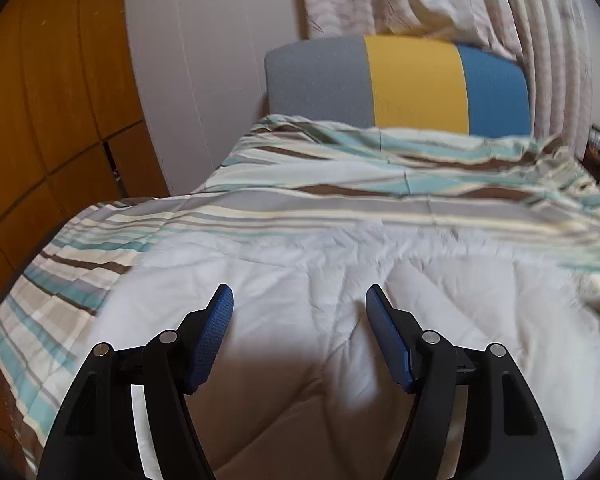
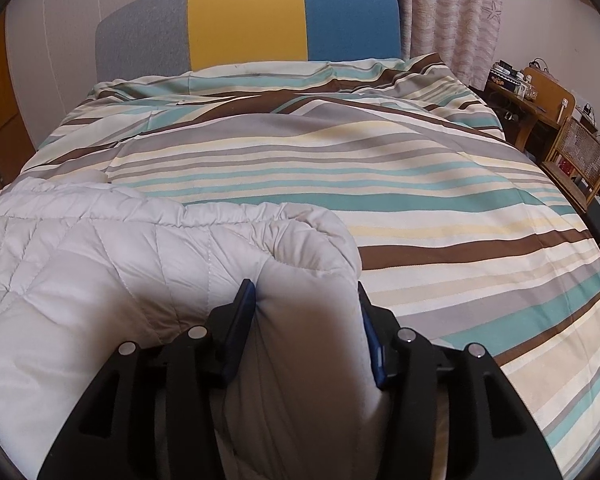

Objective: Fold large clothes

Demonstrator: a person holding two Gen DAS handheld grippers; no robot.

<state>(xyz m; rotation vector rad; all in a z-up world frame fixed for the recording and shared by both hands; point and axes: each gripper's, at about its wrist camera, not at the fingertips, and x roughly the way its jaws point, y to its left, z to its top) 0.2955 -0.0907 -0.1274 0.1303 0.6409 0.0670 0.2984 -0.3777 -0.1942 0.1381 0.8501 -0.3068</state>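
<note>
Garment: white quilted coat (image 2: 100, 264), spread on the near end of the bed (image 2: 420, 208), over a striped cover; far edge rumpled, running left to right.
Long axis: judged left to right across the bed; full outline cut off by both views, so not certain.
Left gripper (image 1: 299, 300): jaws released, blue pads apart, nothing between them; hangs above the coat's white panel (image 1: 300, 280), not touching as far as seen.
Right gripper (image 2: 306, 292): clenched on a thick rolled fold at the coat's right end (image 2: 304, 320); both pads press the padding from left and right.
Key relation: coat lies below and ahead of the left jaws, fabric stretching left, right and far; held fold sits at the right end, with bare striped cover to the right of it.
Nearer hand: right already on the coat; left free and over its middle or left part, exact spot not settled.
Step in hand: judged a regrasp by the left while the right anchors.
Next move calls for: left jaws lowered onto an edge or raised ridge, not the flat panel.
Risk: slippery puffy shell; thin pinch likely to slide out.
Surroundings: three-colour headboard (image 2: 252, 20) far; chair (image 2: 576, 168) far right.
</note>
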